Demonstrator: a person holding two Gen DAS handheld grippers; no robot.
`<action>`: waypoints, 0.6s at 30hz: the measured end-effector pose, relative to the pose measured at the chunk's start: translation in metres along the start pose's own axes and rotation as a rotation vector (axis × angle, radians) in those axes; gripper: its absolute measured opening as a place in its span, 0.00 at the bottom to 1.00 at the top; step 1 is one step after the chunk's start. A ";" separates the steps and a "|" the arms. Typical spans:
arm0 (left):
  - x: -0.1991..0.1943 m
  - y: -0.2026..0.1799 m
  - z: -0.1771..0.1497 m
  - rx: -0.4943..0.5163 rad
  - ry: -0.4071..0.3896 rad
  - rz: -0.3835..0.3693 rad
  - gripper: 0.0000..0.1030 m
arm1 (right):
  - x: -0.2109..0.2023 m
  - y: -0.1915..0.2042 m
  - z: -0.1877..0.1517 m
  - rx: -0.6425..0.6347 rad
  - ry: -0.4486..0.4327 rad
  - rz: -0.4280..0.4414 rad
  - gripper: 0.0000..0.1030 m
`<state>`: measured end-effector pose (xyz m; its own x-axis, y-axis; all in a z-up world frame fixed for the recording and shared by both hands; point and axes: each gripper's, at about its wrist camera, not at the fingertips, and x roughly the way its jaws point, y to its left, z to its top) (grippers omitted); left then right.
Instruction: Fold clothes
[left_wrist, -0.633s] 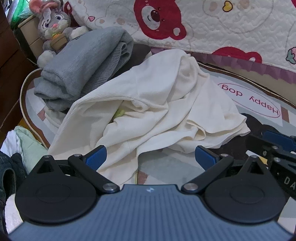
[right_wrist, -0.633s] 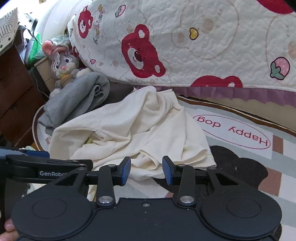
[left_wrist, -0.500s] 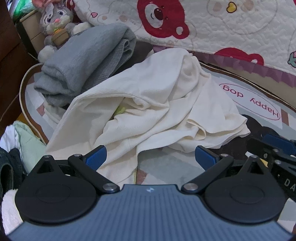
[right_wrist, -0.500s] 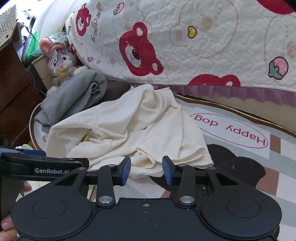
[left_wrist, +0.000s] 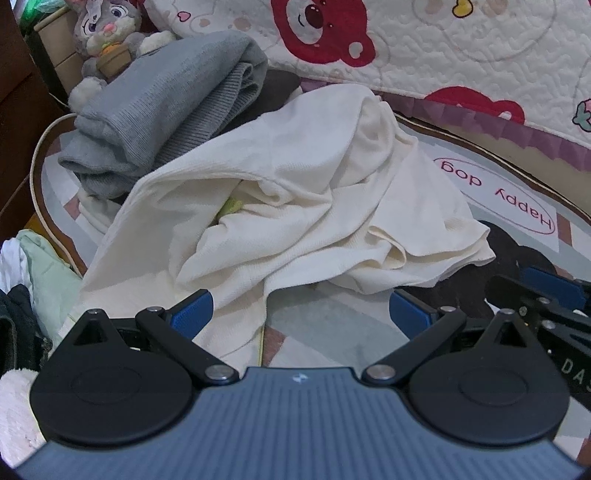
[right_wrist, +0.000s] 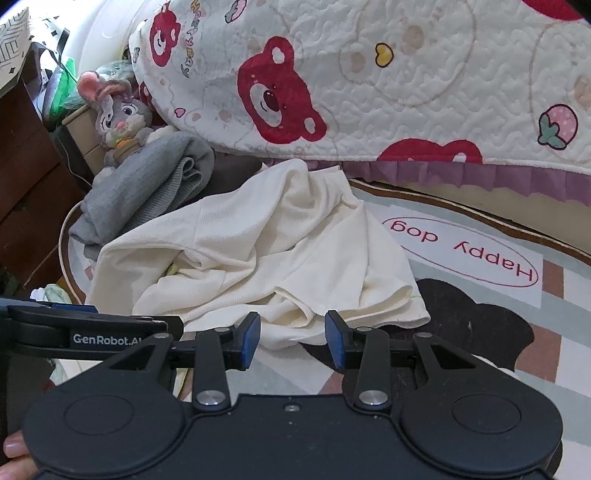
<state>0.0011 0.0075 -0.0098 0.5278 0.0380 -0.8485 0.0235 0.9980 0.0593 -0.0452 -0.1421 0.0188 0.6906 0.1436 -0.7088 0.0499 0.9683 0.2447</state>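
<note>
From the left wrist view, we see the left gripper (left_wrist: 299, 308) with its jaws spread as wide as they go and nothing clamped; the cream garment (left_wrist: 295, 206) lies crumpled on the rug (left_wrist: 332, 325) just ahead, one near flap running down beside the left finger (left_wrist: 192, 308); its bulk stretches from ahead-left to ahead-right, the loose hem corner (left_wrist: 476, 254) lying ahead of the right finger; the grey folded clothes (left_wrist: 166, 110) sit farther off to the left.

From the right wrist view, the right gripper (right_wrist: 291, 338) holds its jaws partly apart and empty; the garment's near hem lies just beyond the fingertips, touching neither as far as we can tell; we judge that both grippers stand about equally near, each facing its own end of the hem.
</note>
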 end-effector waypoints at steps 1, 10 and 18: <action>0.000 0.000 0.000 -0.001 0.002 -0.002 1.00 | 0.000 0.000 -0.001 0.000 0.000 -0.001 0.43; 0.001 0.000 -0.001 -0.003 0.010 -0.010 1.00 | 0.000 0.001 -0.002 0.009 0.002 0.001 0.44; 0.003 -0.002 -0.003 0.000 0.021 -0.023 1.00 | 0.001 0.000 -0.002 0.006 0.008 -0.002 0.44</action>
<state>0.0000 0.0062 -0.0138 0.5090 0.0164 -0.8606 0.0354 0.9986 0.0399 -0.0463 -0.1413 0.0169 0.6849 0.1435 -0.7143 0.0556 0.9673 0.2476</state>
